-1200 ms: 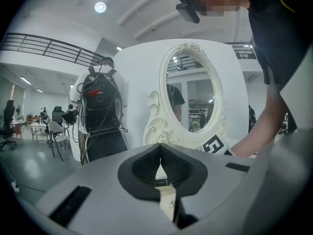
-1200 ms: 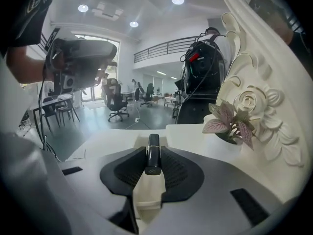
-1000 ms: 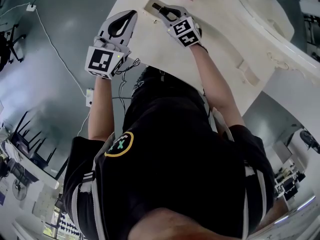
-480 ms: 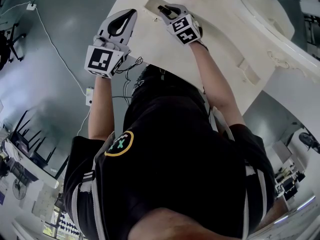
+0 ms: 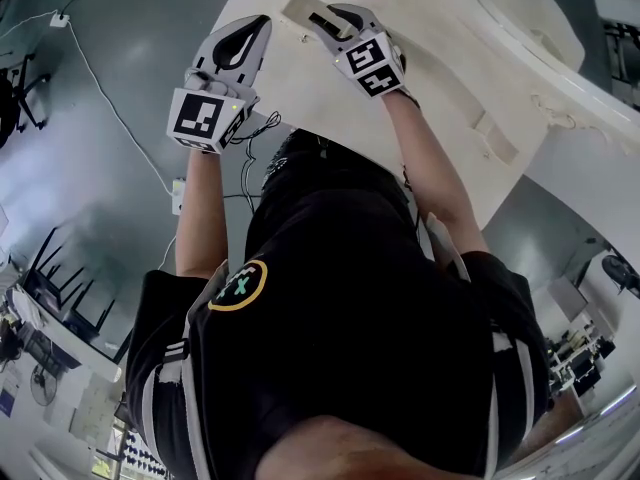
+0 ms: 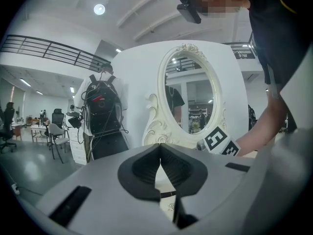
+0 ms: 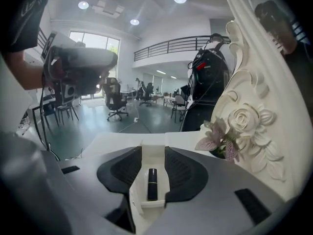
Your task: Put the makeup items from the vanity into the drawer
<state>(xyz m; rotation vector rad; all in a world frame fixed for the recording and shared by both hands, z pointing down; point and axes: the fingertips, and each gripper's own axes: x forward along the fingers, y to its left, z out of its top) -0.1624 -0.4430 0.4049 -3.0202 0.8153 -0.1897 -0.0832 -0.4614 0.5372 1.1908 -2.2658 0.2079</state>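
A dark lipstick tube (image 7: pixel 152 184) lies in the small open white drawer (image 7: pixel 155 163) of the vanity (image 5: pixel 330 103). My right gripper (image 7: pixel 153 150) hovers just above it, and its jaws have just been opening. The tube shows between them but the pads stand clear of it. In the head view the right gripper (image 5: pixel 332 18) is over the drawer (image 5: pixel 298 8) at the vanity's far left corner. My left gripper (image 5: pixel 260 28) hangs off the vanity's left edge, shut with nothing in it; its tips (image 6: pixel 159 146) meet in front of the oval mirror (image 6: pixel 195 99).
A pink flower (image 7: pixel 220 138) stands right of the drawer against the carved mirror frame (image 7: pixel 249 116). A cable (image 5: pixel 255 133) dangles below the vanity's edge. Another person with a backpack (image 6: pixel 100 114) stands beyond the vanity. Grey floor lies to the left.
My right gripper has lifted slightly off the drawer and its jaws have parted, leaving the lipstick lying inside. The left gripper has stayed where it was.
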